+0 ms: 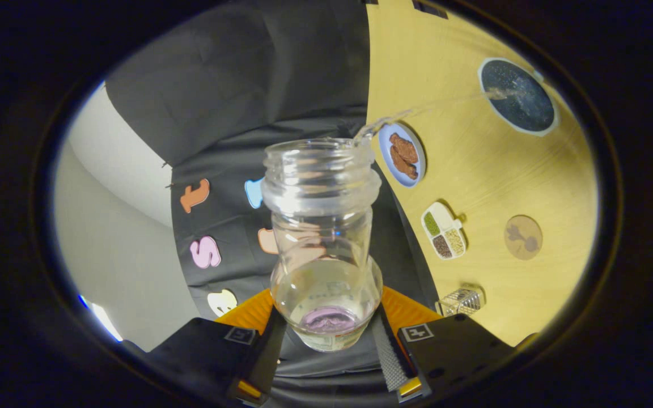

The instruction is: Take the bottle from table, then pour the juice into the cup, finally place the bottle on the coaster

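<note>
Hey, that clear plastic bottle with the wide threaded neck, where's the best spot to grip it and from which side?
Grip the clear plastic bottle on its lower body, side-on, one finger on each flank. The gripper is shut on it that way now, tipped toward the dark round cup. The body bulges just ahead of the fingers, which should resist slipping, and the ridged neck stays clear for pouring.

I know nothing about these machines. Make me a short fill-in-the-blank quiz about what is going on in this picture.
1. The claw is shut on a clear ____, one finger on each side of it.
2. A thin stream of liquid runs from its open mouth into the dark ____.
3. The round brown coaster on the table has ____ standing on it.
4. The small blue plate lies between the divided dish and the ____.

Missing words: bottle; cup; nothing; cup
</note>
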### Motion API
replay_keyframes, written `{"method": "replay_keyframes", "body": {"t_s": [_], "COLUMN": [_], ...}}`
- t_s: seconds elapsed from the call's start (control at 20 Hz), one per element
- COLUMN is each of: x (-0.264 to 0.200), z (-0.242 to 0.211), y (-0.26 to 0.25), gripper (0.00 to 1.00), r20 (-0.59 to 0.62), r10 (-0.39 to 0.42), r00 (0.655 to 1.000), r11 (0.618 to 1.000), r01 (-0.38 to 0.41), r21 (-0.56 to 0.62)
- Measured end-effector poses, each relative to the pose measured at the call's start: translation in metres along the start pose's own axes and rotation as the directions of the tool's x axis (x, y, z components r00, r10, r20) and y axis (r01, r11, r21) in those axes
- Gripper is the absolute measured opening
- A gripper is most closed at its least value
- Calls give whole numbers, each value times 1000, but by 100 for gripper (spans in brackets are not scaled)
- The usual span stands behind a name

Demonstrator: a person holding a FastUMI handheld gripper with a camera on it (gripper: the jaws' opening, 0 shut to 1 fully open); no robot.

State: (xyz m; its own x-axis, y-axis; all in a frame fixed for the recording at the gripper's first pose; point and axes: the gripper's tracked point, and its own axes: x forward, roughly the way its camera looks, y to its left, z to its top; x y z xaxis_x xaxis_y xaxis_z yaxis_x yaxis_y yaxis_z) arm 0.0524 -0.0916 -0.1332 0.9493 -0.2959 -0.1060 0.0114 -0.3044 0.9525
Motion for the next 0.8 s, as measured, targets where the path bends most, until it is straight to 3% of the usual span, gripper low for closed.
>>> {"method": "replay_keyframes", "body": {"t_s": [0.8], "x": [3], "z": [8], "y": [11], "gripper": [99], "r20": [31], "r10": [6], "r00": [1000], "r11": [998], "r01": [-8], "r21": [64]}}
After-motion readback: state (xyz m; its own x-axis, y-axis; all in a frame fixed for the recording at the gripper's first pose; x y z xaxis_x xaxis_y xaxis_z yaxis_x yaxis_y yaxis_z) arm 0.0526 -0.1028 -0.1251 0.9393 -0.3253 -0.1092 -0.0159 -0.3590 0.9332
